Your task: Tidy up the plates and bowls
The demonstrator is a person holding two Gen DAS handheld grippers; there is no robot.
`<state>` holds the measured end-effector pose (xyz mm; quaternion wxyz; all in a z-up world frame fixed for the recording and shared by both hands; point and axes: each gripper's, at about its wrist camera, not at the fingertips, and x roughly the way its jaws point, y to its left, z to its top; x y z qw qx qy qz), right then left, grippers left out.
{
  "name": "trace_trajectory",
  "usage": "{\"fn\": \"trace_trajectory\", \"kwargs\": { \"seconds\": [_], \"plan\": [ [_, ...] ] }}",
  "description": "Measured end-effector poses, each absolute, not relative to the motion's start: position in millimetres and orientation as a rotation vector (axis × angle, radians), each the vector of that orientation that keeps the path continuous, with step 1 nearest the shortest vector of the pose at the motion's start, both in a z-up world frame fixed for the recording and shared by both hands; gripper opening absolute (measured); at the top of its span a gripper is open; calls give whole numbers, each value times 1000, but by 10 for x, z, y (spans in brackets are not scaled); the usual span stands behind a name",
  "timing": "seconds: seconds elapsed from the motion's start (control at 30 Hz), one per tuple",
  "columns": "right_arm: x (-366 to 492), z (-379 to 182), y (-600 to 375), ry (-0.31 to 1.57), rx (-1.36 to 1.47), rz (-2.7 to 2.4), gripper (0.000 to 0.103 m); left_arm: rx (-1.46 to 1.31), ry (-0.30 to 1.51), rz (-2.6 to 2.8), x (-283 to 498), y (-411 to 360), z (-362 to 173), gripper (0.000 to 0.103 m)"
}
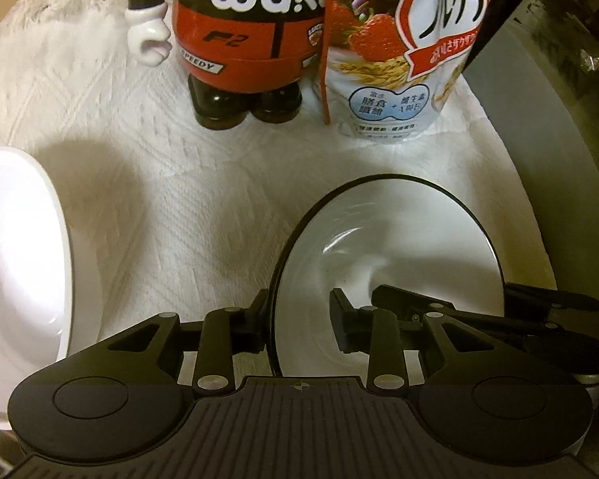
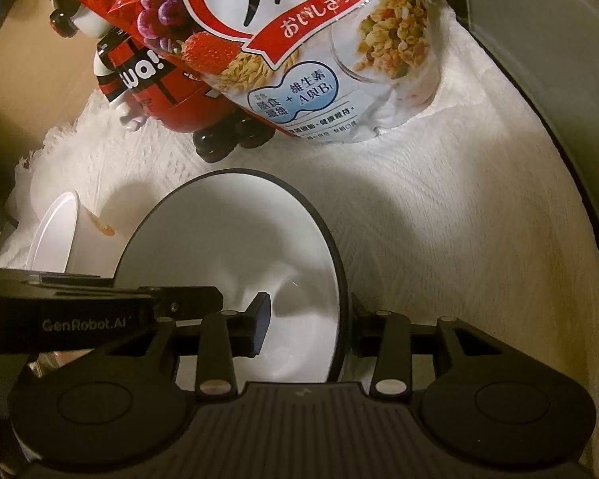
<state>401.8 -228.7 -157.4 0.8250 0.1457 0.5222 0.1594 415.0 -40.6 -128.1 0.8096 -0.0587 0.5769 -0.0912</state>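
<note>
Left tool [image 1: 299, 317] astride black-rimmed bowl [image 1: 399, 239] rim, right tool [image 2: 309, 325] opposite

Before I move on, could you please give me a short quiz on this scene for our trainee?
1. True or false: the black-rimmed bowl lies upside down.
2. Beside the figurine stands: A a kettle, B a cereal bag, C a jug?
3. Which gripper's jaws straddle the bowl's rim?
Key: 1 false; 2 B; 3 both, the left gripper and the right gripper.
</note>
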Motion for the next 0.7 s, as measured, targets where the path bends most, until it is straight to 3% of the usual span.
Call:
{"fn": "trace_trajectory", "kwargs": {
  "seconds": [0.43, 0.7],
  "plan": [
    [3967, -1317, -2245, 1114, 374, 332, 40, -117, 1157, -152, 4072, -334, -922, 34],
    [4030, -1499, -2240, 1160, 371, 329, 41, -162, 1273, -179, 4114, -297, -1329, 33]
  ]
}}
